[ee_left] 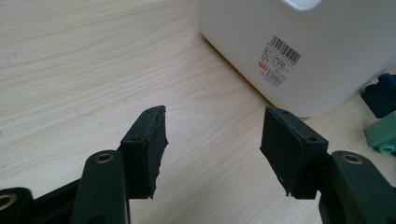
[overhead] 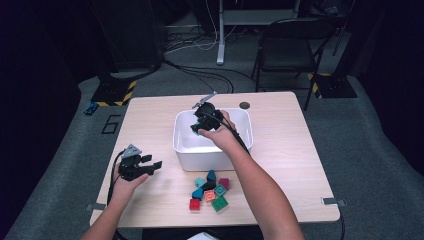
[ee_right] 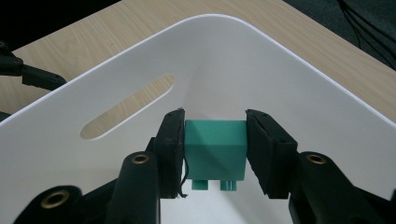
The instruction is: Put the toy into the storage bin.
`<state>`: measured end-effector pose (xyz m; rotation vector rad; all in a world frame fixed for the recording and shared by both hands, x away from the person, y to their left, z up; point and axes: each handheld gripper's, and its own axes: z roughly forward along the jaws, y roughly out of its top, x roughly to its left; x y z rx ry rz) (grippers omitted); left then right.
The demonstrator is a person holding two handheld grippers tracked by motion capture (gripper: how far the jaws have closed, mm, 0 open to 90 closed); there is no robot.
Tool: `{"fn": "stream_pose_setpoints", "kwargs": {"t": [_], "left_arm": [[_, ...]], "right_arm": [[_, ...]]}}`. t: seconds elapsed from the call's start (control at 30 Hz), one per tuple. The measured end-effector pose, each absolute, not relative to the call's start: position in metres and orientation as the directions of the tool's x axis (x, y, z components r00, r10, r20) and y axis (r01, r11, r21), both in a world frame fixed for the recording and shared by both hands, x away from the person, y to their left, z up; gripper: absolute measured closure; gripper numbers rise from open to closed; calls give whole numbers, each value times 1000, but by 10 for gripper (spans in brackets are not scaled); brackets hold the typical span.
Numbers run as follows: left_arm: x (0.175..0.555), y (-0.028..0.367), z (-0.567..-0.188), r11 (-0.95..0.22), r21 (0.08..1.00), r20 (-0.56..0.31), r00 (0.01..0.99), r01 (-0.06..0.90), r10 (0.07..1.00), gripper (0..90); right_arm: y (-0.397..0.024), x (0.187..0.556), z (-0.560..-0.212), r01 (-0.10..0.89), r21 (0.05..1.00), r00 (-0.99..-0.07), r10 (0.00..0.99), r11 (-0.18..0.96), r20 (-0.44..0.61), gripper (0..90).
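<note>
My right gripper hangs over the white bin, inside its rim. In the right gripper view its jaws are shut on a teal block, whose studs point down, with a pad against each side. The bin's handle slot shows just behind. My left gripper rests low over the table to the left of the bin. Its jaws stand open with nothing between them, facing the bin's labelled wall. A pile of several coloured blocks lies in front of the bin.
A dark blue block and a teal block lie by the bin's corner. A small dark disc sits on the table behind the bin. A black chair and cables stand on the floor beyond the table's far edge.
</note>
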<state>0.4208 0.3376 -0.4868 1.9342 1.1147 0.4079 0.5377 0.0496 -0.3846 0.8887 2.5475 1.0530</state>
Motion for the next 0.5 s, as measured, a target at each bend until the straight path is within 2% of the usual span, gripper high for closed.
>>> {"fn": "stream_pose_setpoints", "kwargs": {"t": [0.23, 0.5], "left_arm": [[421, 338, -487, -247, 797, -125, 551, 551, 825, 401], [421, 338, -487, -242, 801, -122, 544, 548, 830, 401]], "right_arm": [[49, 535, -383, 445, 705, -781, 625, 552, 4, 542], [28, 517, -361, 415, 723, -795, 607, 553, -8, 536]]}}
